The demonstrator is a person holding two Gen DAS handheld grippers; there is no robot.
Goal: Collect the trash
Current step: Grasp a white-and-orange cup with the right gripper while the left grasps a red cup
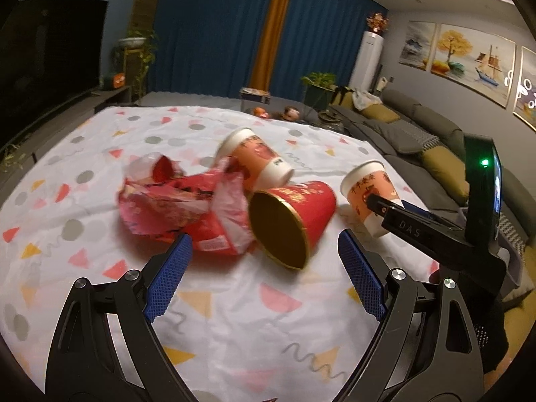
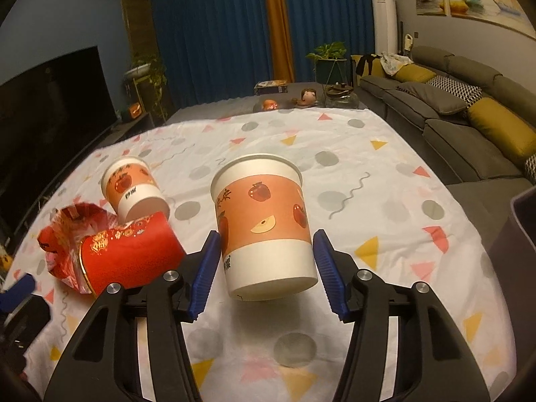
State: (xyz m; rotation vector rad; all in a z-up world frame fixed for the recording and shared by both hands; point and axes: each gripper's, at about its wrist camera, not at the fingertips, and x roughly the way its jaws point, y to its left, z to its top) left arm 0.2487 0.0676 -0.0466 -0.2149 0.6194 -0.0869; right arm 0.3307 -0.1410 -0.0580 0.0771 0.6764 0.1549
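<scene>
On a white patterned tablecloth [image 1: 234, 318] lie a crumpled red wrapper [image 1: 181, 201], a red paper cup [image 1: 291, 224] on its side and an orange-and-white cup [image 1: 254, 160] on its side. My left gripper [image 1: 264, 268] is open, just short of the red cup. My right gripper [image 2: 266, 268] has its blue pads on both sides of a second orange-and-white cup [image 2: 264, 231], tilted and lifted off the cloth. That cup [image 1: 368, 191] and the right gripper [image 1: 428, 231] show in the left wrist view. The red cup [image 2: 130, 254] and lying cup [image 2: 134, 191] show at left.
A grey sofa [image 2: 452, 107] with yellow cushions runs along the right. A dark bin edge [image 2: 522, 227] stands at the table's right side. A TV [image 1: 50, 67] is on the left. Small items [image 2: 301, 98] sit on the far table end.
</scene>
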